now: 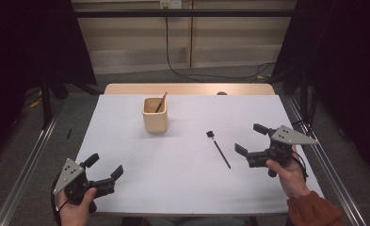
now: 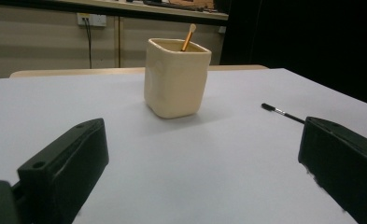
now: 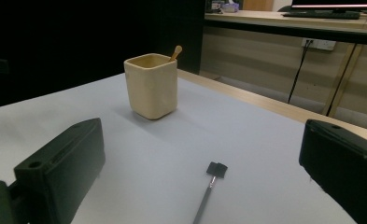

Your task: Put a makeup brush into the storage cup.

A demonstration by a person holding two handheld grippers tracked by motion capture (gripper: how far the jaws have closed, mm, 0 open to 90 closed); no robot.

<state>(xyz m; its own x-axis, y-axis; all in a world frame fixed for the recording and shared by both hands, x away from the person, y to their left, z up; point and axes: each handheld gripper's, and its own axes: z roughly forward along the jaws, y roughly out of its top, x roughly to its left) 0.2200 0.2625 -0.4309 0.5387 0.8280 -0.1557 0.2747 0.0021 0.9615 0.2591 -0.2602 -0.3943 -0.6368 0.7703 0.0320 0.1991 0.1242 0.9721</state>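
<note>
Right of centre in the high view, on the white table: a thin black brush, flat on the sheet, flat head toward the upper left of the frame, handle tip toward the lower right. Long axis diagonal, then, running from near the middle of the table down toward the right gripper. Just beside that handle tip, slightly right of it: the right gripper, jaws spread wide, holding nothing, not touching the brush. Seen from the right gripper view, brush low in the frame and between the two black jaws, head farther off, handle running out at the bottom edge. So nearly in line with the gripper's own pointing direction rather than across it; probably a turn of the wrist needed before closing, so as to pinch across the handle and not along it.

Lower left of the high view: left gripper, also spread and empty, well apart from the brush, with bare sheet between. In the left gripper view, brush head at right of centre, mostly hidden behind the right-hand jaw. Clearly the farther hand.

Upper centre of the high view: cream square cup, upright, with a wooden-handled brush leaning inside it. Well apart from the black brush, up and left of its head. Likely destination, judging by the one already standing there.
</note>
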